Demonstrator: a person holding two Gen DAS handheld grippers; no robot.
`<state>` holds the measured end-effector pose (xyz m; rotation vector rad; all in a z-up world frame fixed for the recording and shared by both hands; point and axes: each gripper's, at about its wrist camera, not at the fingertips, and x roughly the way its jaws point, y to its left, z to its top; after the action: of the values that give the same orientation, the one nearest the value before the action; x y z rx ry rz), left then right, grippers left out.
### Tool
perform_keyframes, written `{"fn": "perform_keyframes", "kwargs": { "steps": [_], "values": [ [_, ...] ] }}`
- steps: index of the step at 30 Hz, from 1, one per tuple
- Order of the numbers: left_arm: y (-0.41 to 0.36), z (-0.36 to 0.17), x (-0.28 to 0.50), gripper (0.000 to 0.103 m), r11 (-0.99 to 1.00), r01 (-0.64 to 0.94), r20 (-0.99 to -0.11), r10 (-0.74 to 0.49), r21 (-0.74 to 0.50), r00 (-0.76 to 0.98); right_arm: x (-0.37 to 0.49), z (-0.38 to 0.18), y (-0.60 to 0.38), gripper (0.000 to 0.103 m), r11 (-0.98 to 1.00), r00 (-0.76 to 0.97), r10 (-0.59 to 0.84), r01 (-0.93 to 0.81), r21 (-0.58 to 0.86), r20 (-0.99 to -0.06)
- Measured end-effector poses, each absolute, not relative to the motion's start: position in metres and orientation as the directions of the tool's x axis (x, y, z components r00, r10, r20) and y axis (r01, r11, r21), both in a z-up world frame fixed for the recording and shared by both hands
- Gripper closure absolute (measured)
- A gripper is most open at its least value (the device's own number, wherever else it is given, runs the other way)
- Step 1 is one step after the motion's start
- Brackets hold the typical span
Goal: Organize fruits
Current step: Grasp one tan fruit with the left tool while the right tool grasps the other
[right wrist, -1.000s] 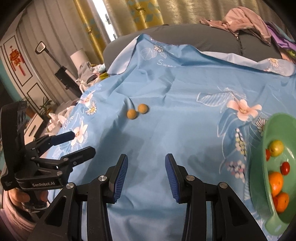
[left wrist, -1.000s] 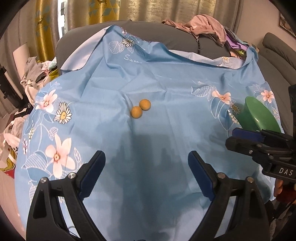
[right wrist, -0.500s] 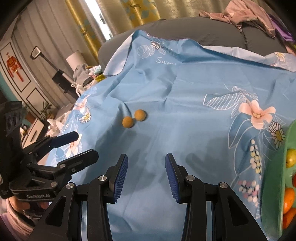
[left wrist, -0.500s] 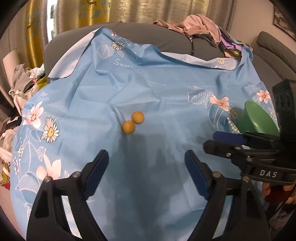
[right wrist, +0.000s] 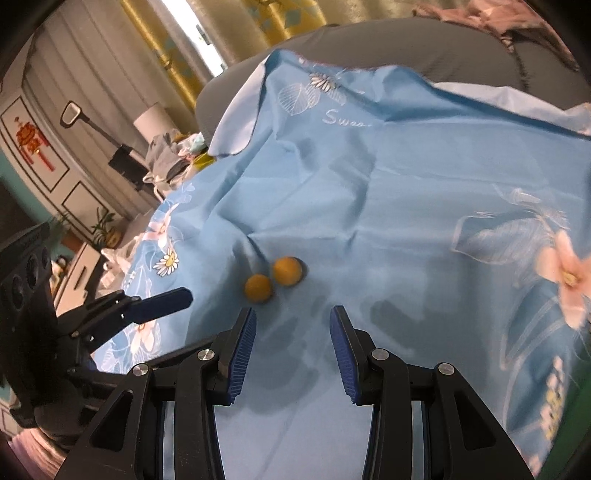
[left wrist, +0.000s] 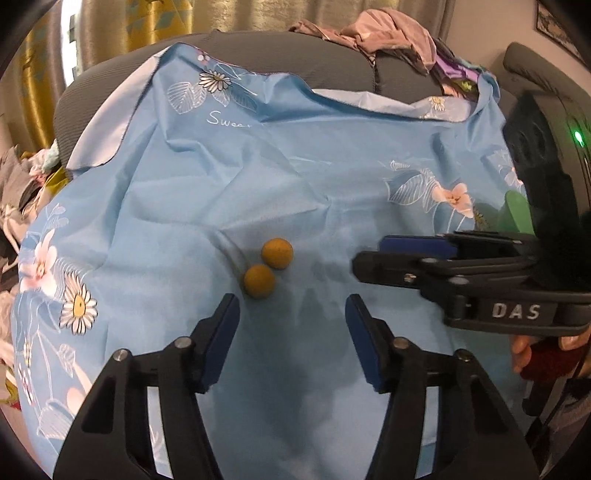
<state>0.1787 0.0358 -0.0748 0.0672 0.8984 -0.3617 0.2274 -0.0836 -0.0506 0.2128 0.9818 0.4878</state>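
Two small round yellow-brown fruits lie touching on the blue flowered cloth: the near fruit (left wrist: 259, 280) (right wrist: 258, 288) and the far fruit (left wrist: 277, 253) (right wrist: 286, 270). My left gripper (left wrist: 291, 314) is open and empty, just short of the near fruit. My right gripper (right wrist: 291, 325) is open and empty, close behind both fruits; it also shows in the left wrist view (left wrist: 402, 254). The left gripper shows at the left in the right wrist view (right wrist: 162, 301). A sliver of the green bowl (left wrist: 515, 214) shows behind the right gripper.
The blue cloth (left wrist: 295, 166) covers a grey sofa (left wrist: 258, 48). Clothes (left wrist: 380, 33) are piled on the sofa back. More laundry (right wrist: 173, 147) lies past the cloth's left edge. The cloth is creased beside the fruits.
Both grippers have moved forward toward the two fruits, which now sit close to the fingertips. The green bowl has slid almost out of the right wrist view.
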Motion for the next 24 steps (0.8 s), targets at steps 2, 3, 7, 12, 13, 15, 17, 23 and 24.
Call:
{"fn": "perform_keyframes", "kwargs": {
  "steps": [2, 3, 7, 12, 13, 15, 17, 23, 24],
  "values": [
    [0.032, -0.079, 0.187, 0.055, 0.932, 0.354, -0.786, -0.275, -0.076, 0.554, 0.24, -0.057, -0.079, 0.061, 0.867, 0.441, 0.496, -0.303, 0.397, -0.748],
    [0.031, -0.081, 0.19, 0.055, 0.931, 0.359, -0.791, -0.27, -0.068, 0.549, 0.244, -0.059, -0.078, 0.061, 0.864, 0.432, 0.501, -0.303, 0.403, -0.75],
    [0.025, -0.091, 0.205, 0.056, 0.927, 0.374, -0.813, -0.239, -0.028, 0.531, 0.266, -0.069, -0.07, 0.061, 0.837, 0.384, 0.545, -0.308, 0.453, -0.746],
    [0.022, -0.105, 0.218, 0.058, 0.927, 0.375, -0.833, -0.202, 0.007, 0.515, 0.282, -0.085, -0.055, 0.061, 0.835, 0.337, 0.543, -0.314, 0.452, -0.769],
    [0.022, -0.106, 0.219, 0.062, 0.926, 0.377, -0.831, -0.195, 0.018, 0.52, 0.284, -0.087, -0.053, 0.061, 0.835, 0.333, 0.542, -0.317, 0.449, -0.772],
    [0.023, -0.106, 0.223, 0.062, 0.924, 0.381, -0.831, -0.192, 0.026, 0.522, 0.29, -0.089, -0.048, 0.061, 0.83, 0.334, 0.548, -0.327, 0.451, -0.767],
    [0.024, -0.106, 0.227, 0.065, 0.923, 0.385, -0.835, -0.189, 0.029, 0.517, 0.293, -0.091, -0.045, 0.061, 0.83, 0.328, 0.547, -0.332, 0.448, -0.77],
    [0.025, -0.106, 0.23, 0.068, 0.911, 0.411, -0.843, -0.193, 0.036, 0.503, 0.3, -0.094, -0.045, 0.063, 0.827, 0.337, 0.551, -0.347, 0.443, -0.763],
    [0.027, -0.105, 0.23, 0.068, 0.911, 0.412, -0.843, -0.204, 0.022, 0.497, 0.3, -0.095, -0.046, 0.068, 0.827, 0.338, 0.55, -0.35, 0.441, -0.763]
  ]
}}
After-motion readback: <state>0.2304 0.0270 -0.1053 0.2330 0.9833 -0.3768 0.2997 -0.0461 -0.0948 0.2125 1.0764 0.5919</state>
